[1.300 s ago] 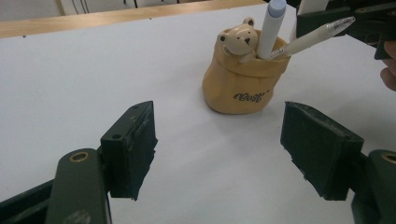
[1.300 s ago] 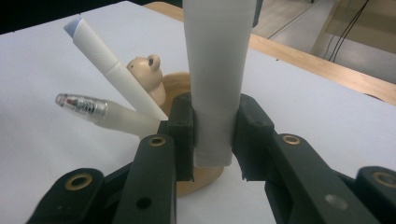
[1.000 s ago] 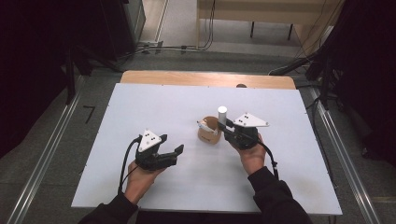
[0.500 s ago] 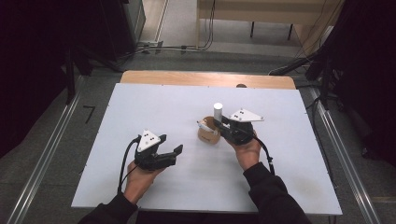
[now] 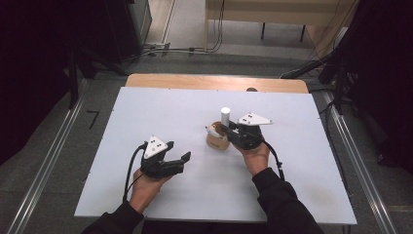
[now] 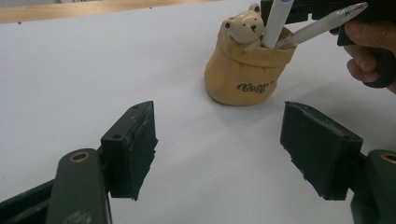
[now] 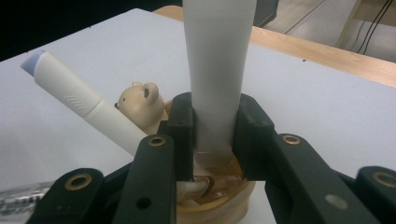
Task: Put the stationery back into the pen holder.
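— Jaws on the right gripper (image 7: 215, 140) are pinching that white marker (image 7: 217, 70), aren't they?

— Yes, both pads are pressed flat against its barrel, one each side. The marker stands upright between them, its lower end down inside the holder (image 7: 219, 205) right under the jaws.

— What holder is it?

— Tan sack-shaped pot (image 6: 247, 70) with a little bear (image 6: 243, 28) peeking over the rim. From the right jaws the bear sits just to the left and beyond, touching the rim.

— And the other pen?

— It leans out of the same pot (image 5: 217, 139), tilted away to the left of the clamped jaws, capped end up. That pen (image 7: 81, 105) is not gripped by anything.

— How about the left gripper (image 6: 219, 144)?

— Jaws spread wide, nothing between the pads but bare table (image 6: 70, 70). The pot stands ahead of them, a bit toward the right jaw, well apart from both.

— Where's the left hand (image 5: 146, 187) overall?

— Low on the sheet near the front edge, gripper (image 5: 170, 163) pointing across toward the pot. The right hand (image 5: 253, 156) holds its gripper (image 5: 229, 129) just beside the pot, on the side away from the left one.
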`<state>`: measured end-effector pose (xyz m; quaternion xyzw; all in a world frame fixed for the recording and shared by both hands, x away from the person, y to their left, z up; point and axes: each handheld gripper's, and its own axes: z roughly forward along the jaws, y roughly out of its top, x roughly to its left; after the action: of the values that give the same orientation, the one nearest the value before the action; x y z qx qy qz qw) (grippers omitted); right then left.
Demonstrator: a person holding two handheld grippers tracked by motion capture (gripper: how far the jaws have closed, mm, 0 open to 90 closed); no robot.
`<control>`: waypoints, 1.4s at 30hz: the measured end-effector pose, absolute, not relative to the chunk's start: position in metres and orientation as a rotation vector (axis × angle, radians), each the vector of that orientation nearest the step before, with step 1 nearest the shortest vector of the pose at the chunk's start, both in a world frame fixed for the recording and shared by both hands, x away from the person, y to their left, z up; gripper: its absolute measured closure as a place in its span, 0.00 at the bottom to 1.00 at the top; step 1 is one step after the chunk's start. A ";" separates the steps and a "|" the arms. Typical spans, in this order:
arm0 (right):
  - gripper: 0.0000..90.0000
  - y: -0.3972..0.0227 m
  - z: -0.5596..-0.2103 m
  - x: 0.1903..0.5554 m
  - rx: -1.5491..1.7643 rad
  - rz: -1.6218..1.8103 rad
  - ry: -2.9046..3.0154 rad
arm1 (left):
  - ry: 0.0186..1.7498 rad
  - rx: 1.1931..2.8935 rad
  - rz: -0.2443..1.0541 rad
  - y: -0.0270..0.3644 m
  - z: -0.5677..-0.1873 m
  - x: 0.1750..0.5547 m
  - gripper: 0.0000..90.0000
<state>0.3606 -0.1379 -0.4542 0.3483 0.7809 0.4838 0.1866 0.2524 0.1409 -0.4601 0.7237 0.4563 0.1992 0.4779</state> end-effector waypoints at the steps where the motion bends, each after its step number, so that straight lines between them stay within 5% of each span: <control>1: 0.77 -0.138 -0.455 0.361 0.985 1.363 2.200 | 1.115 1.768 0.486 0.141 -0.460 0.252 0.30; 12: 0.75 -0.135 -0.459 0.363 0.999 1.359 2.212 | 1.113 1.772 0.480 0.141 -0.461 0.252 0.30; 42: 0.40 -0.149 -0.449 0.362 1.072 1.405 2.170 | 1.125 1.779 0.482 0.144 -0.463 0.254 0.24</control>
<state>0.3624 -0.1495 -0.4487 0.3774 0.7639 0.4948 0.1707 0.2541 0.1440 -0.4627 0.7265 0.4595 0.1968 0.4716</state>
